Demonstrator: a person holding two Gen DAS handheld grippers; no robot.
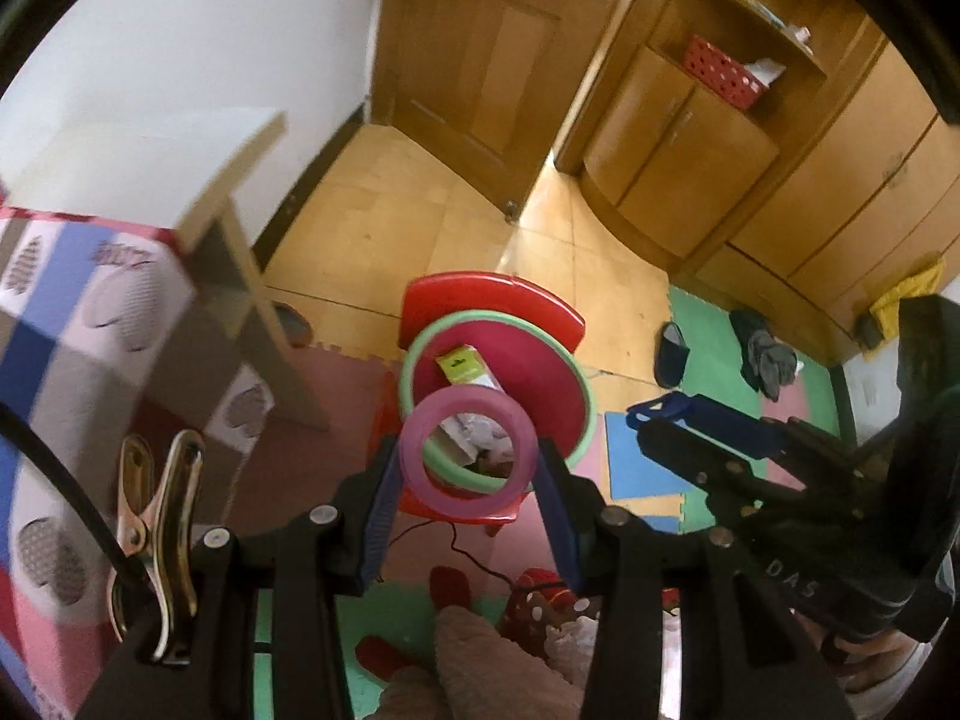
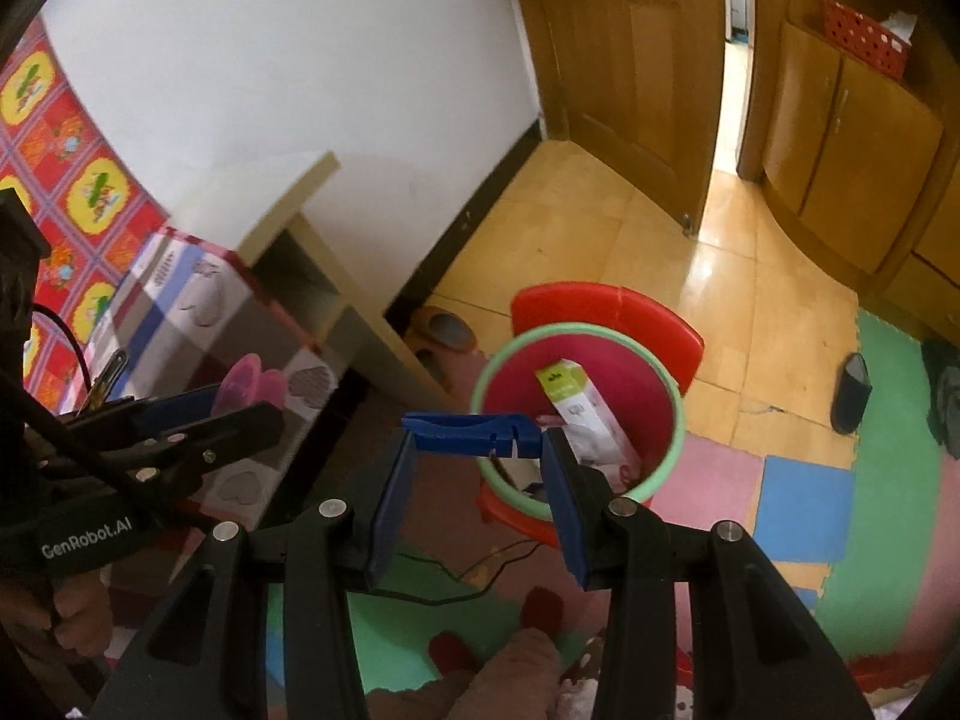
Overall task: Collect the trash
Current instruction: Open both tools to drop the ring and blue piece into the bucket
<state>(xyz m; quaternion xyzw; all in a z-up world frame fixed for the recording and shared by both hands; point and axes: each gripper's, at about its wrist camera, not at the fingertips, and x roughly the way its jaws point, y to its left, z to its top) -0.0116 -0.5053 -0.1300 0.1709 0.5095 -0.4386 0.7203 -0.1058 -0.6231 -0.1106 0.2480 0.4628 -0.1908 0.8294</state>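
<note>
My left gripper (image 1: 469, 462) is shut on a translucent pink ring (image 1: 420, 420), held upright just in front of a red bin with a green rim (image 1: 408, 372). The bin stands on a red stool (image 1: 492, 300) and holds a white-and-green box (image 1: 462, 363) and crumpled paper. My right gripper (image 2: 480, 444) is shut on a flat blue plastic piece (image 2: 456, 426), level with the bin's (image 2: 678, 414) near rim. Each wrist view shows the other gripper: the right gripper (image 1: 654, 420) with the blue piece (image 1: 708, 414), and the left gripper (image 2: 240, 408) with the ring (image 2: 246, 384).
A cloth-covered table (image 1: 90, 312) and a beige desk (image 1: 240, 252) stand to the left. Coloured foam mats (image 2: 804, 504), a dark slipper (image 1: 672, 354), clothes and a thin cable (image 2: 480, 576) lie on the floor. A wooden door (image 1: 480, 60) and cupboards (image 1: 690, 144) are behind.
</note>
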